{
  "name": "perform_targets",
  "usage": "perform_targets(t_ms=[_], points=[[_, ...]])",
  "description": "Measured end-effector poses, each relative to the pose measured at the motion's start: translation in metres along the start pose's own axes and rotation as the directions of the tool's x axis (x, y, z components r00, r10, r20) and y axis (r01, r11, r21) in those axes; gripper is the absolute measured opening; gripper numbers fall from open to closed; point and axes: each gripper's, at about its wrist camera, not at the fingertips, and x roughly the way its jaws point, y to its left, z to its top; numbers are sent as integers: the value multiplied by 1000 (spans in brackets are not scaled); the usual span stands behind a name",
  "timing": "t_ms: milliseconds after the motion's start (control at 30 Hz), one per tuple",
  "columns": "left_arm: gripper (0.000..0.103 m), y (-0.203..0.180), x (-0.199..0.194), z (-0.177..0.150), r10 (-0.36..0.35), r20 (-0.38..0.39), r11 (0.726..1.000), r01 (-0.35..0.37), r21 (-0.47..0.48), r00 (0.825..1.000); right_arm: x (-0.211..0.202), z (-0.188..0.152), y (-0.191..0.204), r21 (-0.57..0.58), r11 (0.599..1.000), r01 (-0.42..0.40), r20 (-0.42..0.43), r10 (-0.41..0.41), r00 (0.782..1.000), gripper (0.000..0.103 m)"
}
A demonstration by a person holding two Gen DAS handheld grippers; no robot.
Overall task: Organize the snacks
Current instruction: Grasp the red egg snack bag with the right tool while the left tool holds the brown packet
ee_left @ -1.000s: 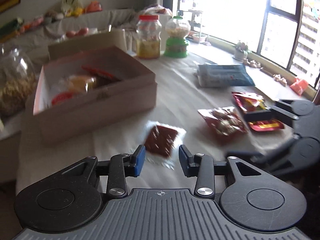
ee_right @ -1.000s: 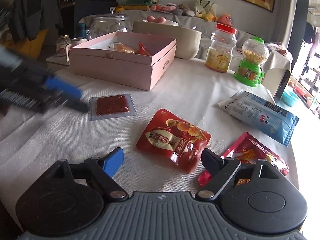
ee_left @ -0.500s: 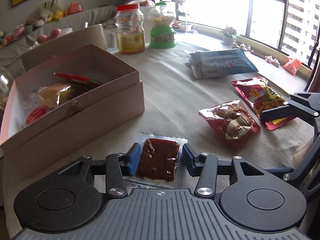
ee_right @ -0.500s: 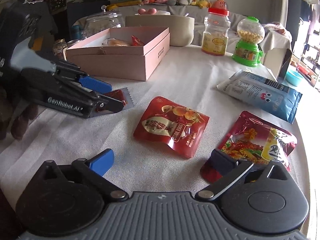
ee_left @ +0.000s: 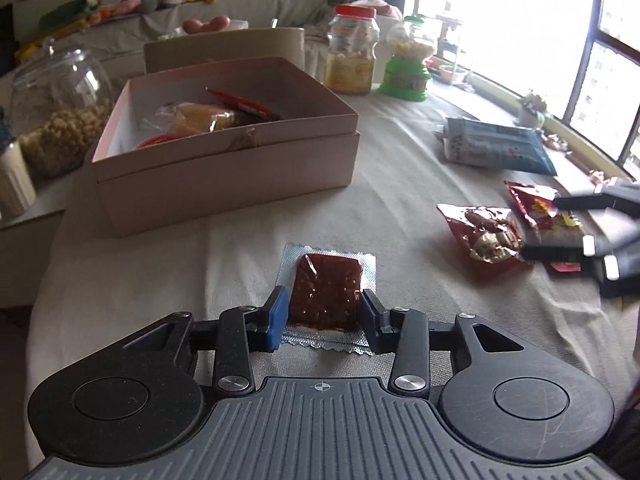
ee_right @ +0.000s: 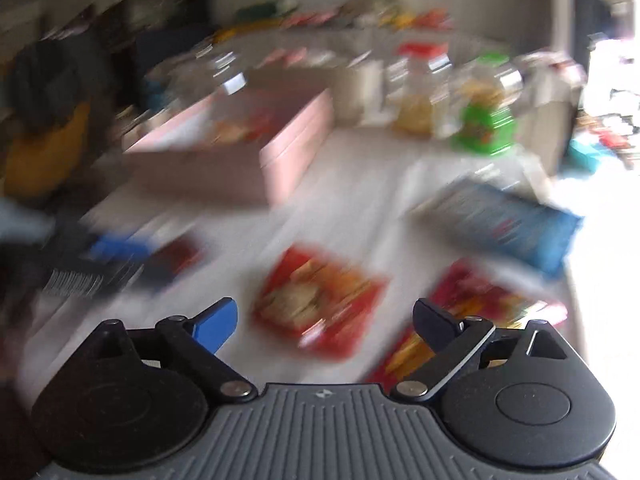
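A clear packet with a dark red slab (ee_left: 326, 290) lies flat on the tablecloth. My left gripper (ee_left: 323, 316) is open, with one finger on each side of the packet's near end. The pink box (ee_left: 224, 148) stands behind it with several snacks inside. My right gripper (ee_right: 324, 318) is open and empty, above a red pouch (ee_right: 320, 300); its view is blurred by motion. In the left wrist view the right gripper (ee_left: 592, 232) hovers over the red pouch (ee_left: 486, 238) and a second red packet (ee_left: 536, 204).
A blue and white bag (ee_left: 496, 148) lies at the far right. A red-lidded jar (ee_left: 352, 56) and a green candy dispenser (ee_left: 408, 64) stand behind the box. A glass jar (ee_left: 60, 108) stands at the left. The table edge runs along the left.
My left gripper has lifted and tilted slightly, with the dark red packet still between its open fingers. My right gripper is moving fast, so its view has blurred.
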Motion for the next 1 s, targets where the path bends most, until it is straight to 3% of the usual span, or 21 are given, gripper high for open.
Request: perform_targets(t_ms=[33,100,167,233,300,400,500,567,600,667,800,833,900,1000], points=[[44,-1,1,1,5,-3,1000,-5,4,1000,0,4,-5,15,997,72,26,-72,997,86],[44,-1,2,2,4,-7,1000,-4,7,1000,7,12,-14,25,979,201,34,-201,979,66],[44,0,2,2,-2,-6,1000,2,1,1000,20,18,-27,28,962,271,1,-271,963,53],[44,1,1,0,-4,-3,1000,4,-6,1000,33,19,-38,38,955,296,-55,-293,954,52],[44,0,1,0,-3,1,1000,3,-6,1000,39,13,-40,31,960,278,-99,-274,957,52],[44,0,1,-1,-2,3,1000,2,-2,1000,28,-2,-18,-40,976,213,-85,-216,973,53],[44,0,1,-1,-1,6,1000,1,-1,1000,7,-11,0,-60,998,24,-78,-29,997,52],[44,0,0,-2,-1,11,1000,1,2,1000,-5,-14,9,-73,994,-76,-68,71,995,54],[44,0,0,-3,-2,14,1000,2,2,1000,-11,-15,14,-100,991,-93,-49,88,995,59],[44,0,0,-4,-4,19,1000,4,1,1000,-17,-14,24,-171,982,-77,1,78,997,67],[44,0,-1,-6,-4,25,1000,4,2,1000,-3,2,16,-172,985,23,45,-16,999,65],[44,0,-1,-6,-3,26,1000,3,1,1000,6,9,8,-150,987,57,44,-51,998,63],[44,0,-2,-5,-3,24,1000,3,1,1000,29,24,-14,-88,992,92,8,-92,996,43],[44,2,-2,-5,-13,21,1000,13,-5,1000,55,35,-39,-16,997,76,-61,-77,995,39]])
